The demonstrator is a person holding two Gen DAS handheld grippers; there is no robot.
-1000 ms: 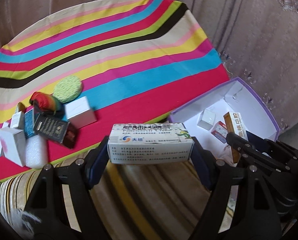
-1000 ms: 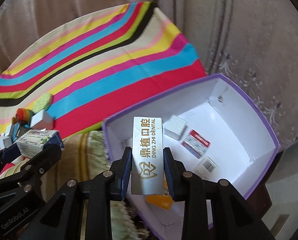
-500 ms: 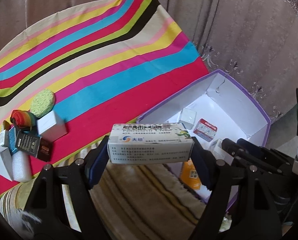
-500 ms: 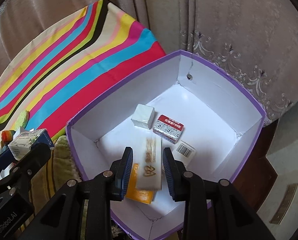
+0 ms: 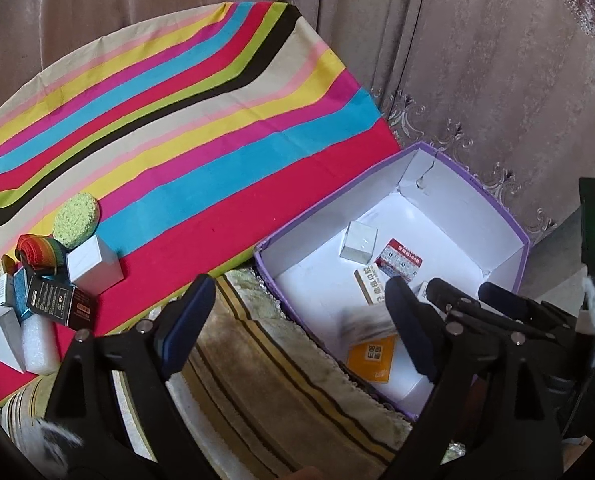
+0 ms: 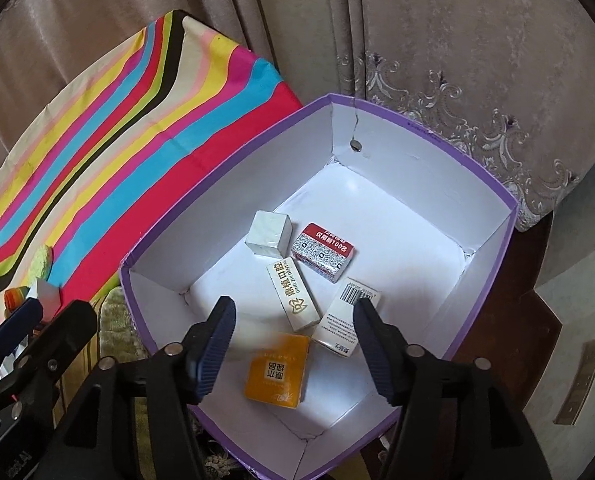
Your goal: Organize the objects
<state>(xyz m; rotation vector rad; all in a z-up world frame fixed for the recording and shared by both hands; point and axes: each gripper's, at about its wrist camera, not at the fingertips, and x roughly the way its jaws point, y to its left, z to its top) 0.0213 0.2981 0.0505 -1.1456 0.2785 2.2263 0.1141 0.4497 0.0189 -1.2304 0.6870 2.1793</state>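
Note:
The purple-rimmed white box point(image 6: 225, 172) sits below both grippers. My right gripper point(image 6: 293, 344) hangs over its near half with jaws opening and nothing pressed between them. The long white dental box point(image 6: 293, 296) lies flat on the box floor just beyond its fingertips. My left gripper point(image 5: 297, 324) is over the box's near-left wall point(image 5: 281, 264), jaws opening and empty. The white medicine carton point(image 5: 365, 320) is a blur past its right finger, dropping inside the box above the orange packet point(image 6: 277, 372).
Also in the box are a small white cube point(image 6: 267, 234), a red-and-white pack point(image 6: 323, 250) and a barcoded white carton point(image 6: 345, 320). On the striped cloth point(image 5: 201, 168) at left lie a green sponge point(image 5: 75, 220), white box point(image 5: 93, 268), black box point(image 5: 59, 304). Curtains hang behind.
Both grippers moved over the purple box and opened. The right one let go of the dental box, which now lies inside. The left one released the medicine carton, now falling.

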